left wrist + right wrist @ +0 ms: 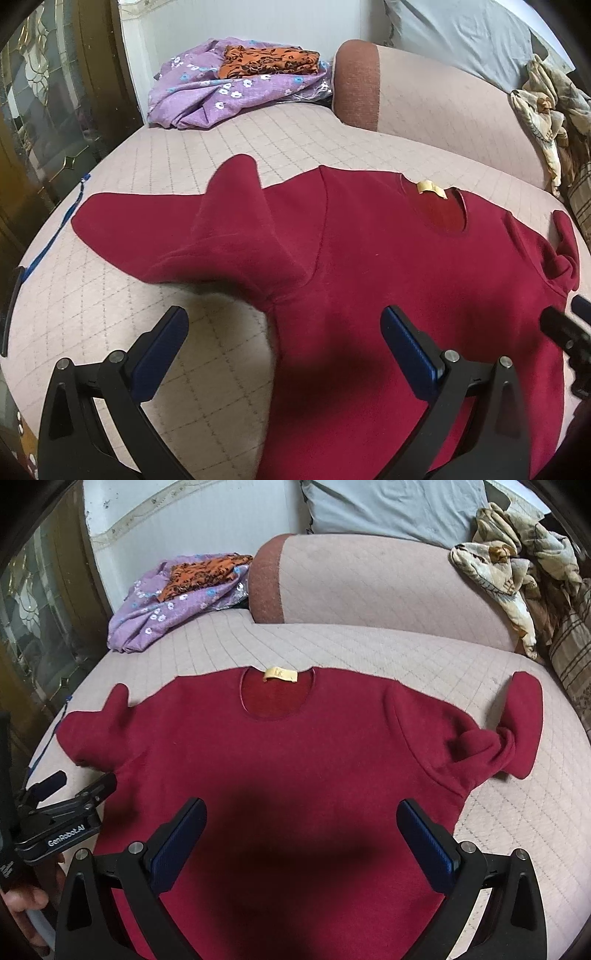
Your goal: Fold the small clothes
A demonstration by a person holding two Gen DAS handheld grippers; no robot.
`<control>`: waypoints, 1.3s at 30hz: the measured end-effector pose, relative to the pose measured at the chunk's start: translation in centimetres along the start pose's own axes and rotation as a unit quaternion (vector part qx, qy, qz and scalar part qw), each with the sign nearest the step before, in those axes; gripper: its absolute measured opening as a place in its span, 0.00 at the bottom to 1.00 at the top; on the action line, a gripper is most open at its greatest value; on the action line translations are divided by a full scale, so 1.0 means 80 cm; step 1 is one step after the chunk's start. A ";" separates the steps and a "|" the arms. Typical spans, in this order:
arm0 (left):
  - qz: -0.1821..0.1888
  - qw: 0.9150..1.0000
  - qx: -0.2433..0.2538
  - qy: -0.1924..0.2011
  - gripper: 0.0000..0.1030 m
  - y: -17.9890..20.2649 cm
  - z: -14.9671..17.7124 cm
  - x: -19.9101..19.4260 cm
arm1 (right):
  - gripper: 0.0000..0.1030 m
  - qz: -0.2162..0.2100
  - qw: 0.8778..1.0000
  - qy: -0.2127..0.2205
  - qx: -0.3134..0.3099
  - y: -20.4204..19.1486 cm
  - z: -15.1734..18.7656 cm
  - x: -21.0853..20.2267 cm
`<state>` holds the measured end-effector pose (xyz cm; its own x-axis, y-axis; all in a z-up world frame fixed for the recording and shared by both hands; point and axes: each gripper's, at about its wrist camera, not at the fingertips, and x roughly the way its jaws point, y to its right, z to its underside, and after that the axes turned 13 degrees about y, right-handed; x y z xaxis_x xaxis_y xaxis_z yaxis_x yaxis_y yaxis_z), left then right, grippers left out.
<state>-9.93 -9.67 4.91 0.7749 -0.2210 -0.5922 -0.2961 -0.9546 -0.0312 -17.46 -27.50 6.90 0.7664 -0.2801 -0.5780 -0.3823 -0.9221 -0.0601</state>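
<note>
A dark red long-sleeved top point(388, 266) lies spread flat on the quilted beige cushion point(177, 158), neck hole and yellow label point(430, 188) at the far side. It also fills the right wrist view point(288, 768). Its left sleeve point(192, 229) is bunched and partly folded; its right sleeve point(517, 731) is crumpled. My left gripper point(284, 332) is open and empty, above the top's left armpit edge. My right gripper point(301, 830) is open and empty, above the middle of the top's body. The left gripper also shows in the right wrist view point(70, 790).
A purple flowered cloth point(221, 92) with an orange patterned cloth point(269, 61) on it lies at the far left. A padded backrest point(369, 583) runs behind. A crumpled printed cloth point(509, 565) and a grey pillow point(388, 506) sit at the far right. A glass cabinet point(44, 103) stands left.
</note>
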 end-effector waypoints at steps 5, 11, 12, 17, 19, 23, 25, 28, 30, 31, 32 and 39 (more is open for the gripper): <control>0.007 1.000 0.003 0.012 1.00 0.009 0.006 0.003 | 1.00 0.011 1.000 -0.008 0.008 0.006 0.007 0.014; 0.014 0.999 0.029 0.020 1.00 0.020 0.007 0.003 | 1.00 0.026 0.999 -0.014 0.014 0.011 0.011 0.026; 0.016 0.999 0.029 0.019 1.00 0.021 0.007 0.003 | 1.00 0.027 0.999 -0.015 0.015 0.011 0.011 0.027; 0.018 0.999 0.017 0.020 1.00 0.014 0.005 0.006 | 1.00 0.034 0.999 -0.019 0.019 0.011 0.011 0.035; 0.018 1.000 0.013 0.020 1.00 0.012 0.005 0.008 | 1.00 0.033 0.999 -0.020 0.020 0.010 0.010 0.038; 0.015 1.000 0.007 0.020 1.00 0.005 0.005 0.012 | 1.00 0.031 0.999 -0.026 0.018 0.005 0.011 0.043; 0.014 1.000 0.006 0.020 1.00 0.003 0.004 0.013 | 1.00 0.027 0.999 -0.029 0.017 0.003 0.012 0.046; 0.011 1.000 0.005 0.022 1.00 -0.001 0.004 0.015 | 1.00 0.026 0.999 -0.031 0.012 -0.003 0.012 0.049; 0.012 1.000 0.001 0.022 1.00 -0.005 0.003 0.017 | 1.00 0.024 0.999 -0.032 0.012 -0.006 0.012 0.051; 0.012 1.000 -0.003 0.021 1.00 -0.006 0.003 0.018 | 1.00 0.023 0.999 -0.032 0.012 -0.007 0.011 0.052; 0.013 1.000 -0.005 0.021 1.00 -0.007 0.002 0.018 | 1.00 0.024 0.999 -0.031 0.011 -0.009 0.011 0.053; 0.018 1.000 0.002 0.021 1.00 -0.004 0.003 0.020 | 1.00 0.028 0.999 -0.032 0.009 -0.012 0.012 0.058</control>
<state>-8.67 -9.67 3.78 0.7867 -0.2641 -0.5579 -0.3266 -0.9451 -0.0131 -14.05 -27.64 3.49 0.7094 -0.3132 -0.6314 -0.4339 -0.9000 -0.0411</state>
